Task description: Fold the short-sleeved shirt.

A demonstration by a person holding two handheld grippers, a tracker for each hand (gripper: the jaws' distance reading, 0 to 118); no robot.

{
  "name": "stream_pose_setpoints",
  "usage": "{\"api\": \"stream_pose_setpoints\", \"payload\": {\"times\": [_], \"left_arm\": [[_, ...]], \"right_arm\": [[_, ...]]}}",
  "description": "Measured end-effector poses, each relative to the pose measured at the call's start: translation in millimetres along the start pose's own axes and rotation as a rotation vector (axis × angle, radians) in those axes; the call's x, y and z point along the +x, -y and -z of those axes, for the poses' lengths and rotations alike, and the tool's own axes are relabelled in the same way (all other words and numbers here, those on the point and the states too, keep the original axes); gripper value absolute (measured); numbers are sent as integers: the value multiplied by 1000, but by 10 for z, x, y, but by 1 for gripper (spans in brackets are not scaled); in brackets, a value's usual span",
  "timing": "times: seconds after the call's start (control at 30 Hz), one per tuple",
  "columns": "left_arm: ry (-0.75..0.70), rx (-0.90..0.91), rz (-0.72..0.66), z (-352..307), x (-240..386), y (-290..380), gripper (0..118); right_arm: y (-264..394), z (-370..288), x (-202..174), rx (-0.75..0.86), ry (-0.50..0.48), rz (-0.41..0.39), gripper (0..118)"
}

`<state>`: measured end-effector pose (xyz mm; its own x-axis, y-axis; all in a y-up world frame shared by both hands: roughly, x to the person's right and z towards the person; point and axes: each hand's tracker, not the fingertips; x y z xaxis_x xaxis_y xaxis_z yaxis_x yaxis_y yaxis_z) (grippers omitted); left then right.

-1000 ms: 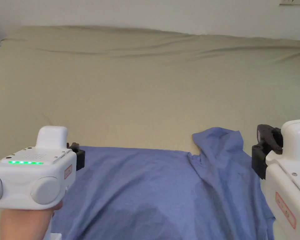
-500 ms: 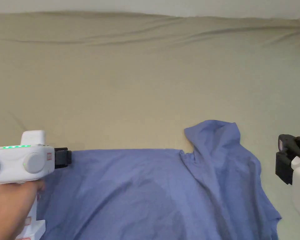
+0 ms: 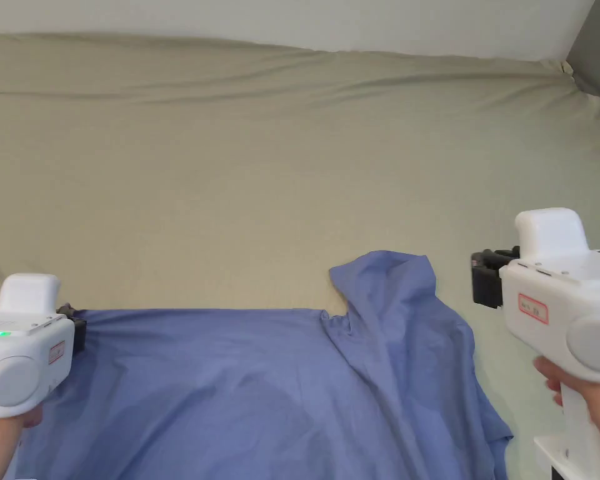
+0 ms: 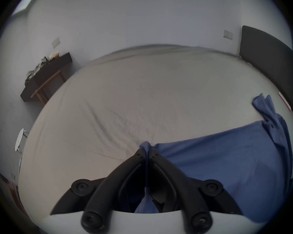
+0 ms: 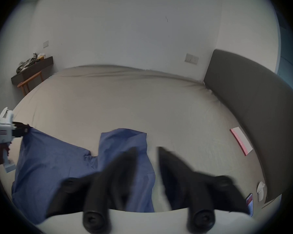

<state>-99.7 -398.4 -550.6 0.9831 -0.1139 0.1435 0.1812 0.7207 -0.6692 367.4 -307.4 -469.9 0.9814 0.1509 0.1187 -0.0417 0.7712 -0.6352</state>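
Moved: right gripper point(image 3: 485, 284) has come in closer to the shirt point(image 3: 261, 387) than before.
Shirt: blue, lying flat on the bed point(image 3: 261, 187), near edge.
Left gripper point(image 4: 146, 153): jaws pinch the shirt's corner.
Right gripper: jaws wide, holding nothing.
Book point(image 5: 241, 140): near the headboard point(image 5: 254, 106).

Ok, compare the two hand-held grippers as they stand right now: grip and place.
The left hand-held gripper is shut on a corner of the blue shirt; the right hand-held gripper is open and holds nothing. The left sits at the shirt's left edge; the right hangs off the cloth, right of the raised sleeve. Both are white-bodied with black jaws.
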Motion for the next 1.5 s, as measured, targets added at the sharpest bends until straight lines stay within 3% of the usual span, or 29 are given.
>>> {"api": "stream_pose_setpoints", "payload": {"times": [0.07, 0.1, 0.23, 0.3, 0.43, 0.5, 0.53, 0.57, 0.6, 0.63, 0.67, 0.7, 0.77, 0.87, 0.97, 1.2, 1.5], "left_arm": [[1, 42, 14, -220, -27, -40, 0], [7, 58, 22, -339, -34, -54, 0], [-2, 116, 58, -708, -46, -74, 0], [-5, 125, 56, -834, -59, -68, 0], [-8, 120, 69, -917, -110, -29, 0], [-4, 113, 68, -901, -131, 10, 0], [-5, 108, 69, -899, -134, 26, 0], [-8, 101, 70, -892, -141, 47, 0], [-7, 96, 65, -842, -180, 86, 0], [-6, 92, 59, -834, -195, 102, 0], [-9, 91, 56, -836, -203, 113, 0], [-12, 89, 55, -848, -213, 117, 0], [-14, 93, 48, -912, -217, 117, 0], [-36, 114, 42, -1071, -257, 75, 0], [-51, 156, 25, -1283, -368, -3, 0], [-89, 289, 9, -2057, -496, -263, 0], [-113, 573, -89, -3377, -685, -617, 0]], "right_arm": [[-8, 288, 67, -98, -13, -20, 90], [13, 420, 76, -133, -22, -21, 97], [181, 1040, 95, -255, -11, -60, 106], [281, 1329, 105, -339, 42, -46, 106], [491, 1626, 115, -499, 13, -14, 106], [542, 1565, 86, -438, -1, -4, 96], [523, 1533, 86, -441, -4, -9, 77], [501, 1483, 84, -431, -74, 8, 51], [482, 1427, 60, -419, -140, 31, 51], [466, 1367, 12, -413, -112, -8, 46], [458, 1324, -68, -399, -84, -97, 30], [466, 1280, -132, -399, -64, -171, 1], [455, 1197, -156, -410, -56, -222, 1], [358, 901, -60, -330, -10, -179, 1], [172, 477, 148, -247, -37, -87, 1], [-255, -867, 427, 25, -13, -66, 1], [-567, -2536, 512, 423, 109, 8, 1]]}}
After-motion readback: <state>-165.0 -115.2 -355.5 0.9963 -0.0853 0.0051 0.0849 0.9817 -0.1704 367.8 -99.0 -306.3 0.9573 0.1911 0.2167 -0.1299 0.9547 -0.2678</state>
